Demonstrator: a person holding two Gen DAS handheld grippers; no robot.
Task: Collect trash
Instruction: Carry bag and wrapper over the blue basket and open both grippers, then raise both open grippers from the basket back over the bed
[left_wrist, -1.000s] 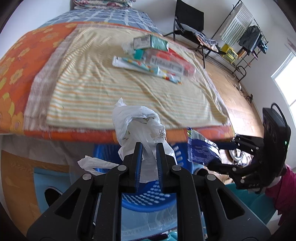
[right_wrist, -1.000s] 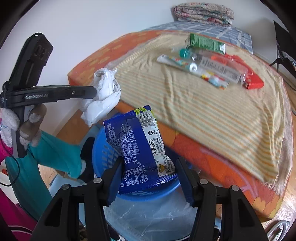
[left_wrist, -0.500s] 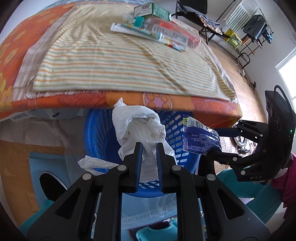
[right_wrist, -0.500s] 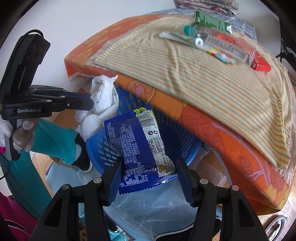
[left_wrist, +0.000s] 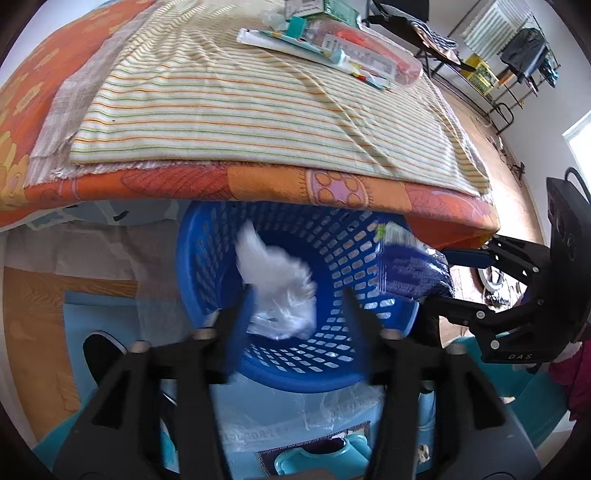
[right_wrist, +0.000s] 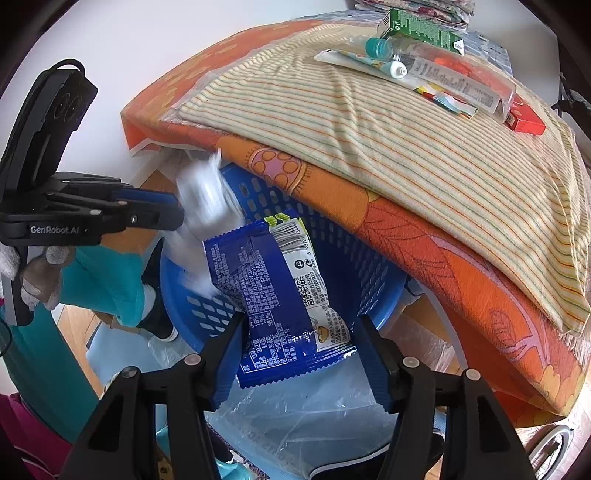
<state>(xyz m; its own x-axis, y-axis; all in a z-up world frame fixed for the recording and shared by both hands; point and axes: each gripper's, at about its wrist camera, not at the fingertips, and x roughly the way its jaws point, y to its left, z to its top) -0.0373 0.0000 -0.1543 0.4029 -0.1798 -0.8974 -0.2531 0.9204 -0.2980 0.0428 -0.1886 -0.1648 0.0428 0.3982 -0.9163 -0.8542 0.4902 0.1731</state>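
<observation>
Dropping trash into blue basket (left_wrist: 332, 373) | left gripper (left_wrist: 295, 317) jaws just opening, white bag (left_wrist: 277, 284) loose over basket | right gripper (right_wrist: 299, 347) apparently clamps blue wrapper (right_wrist: 273, 295) above basket | next: release wrapper

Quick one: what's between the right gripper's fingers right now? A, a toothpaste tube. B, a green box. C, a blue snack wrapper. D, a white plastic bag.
C: in the right wrist view the blue snack wrapper sits between the right gripper fingers, over the blue basket.
</observation>
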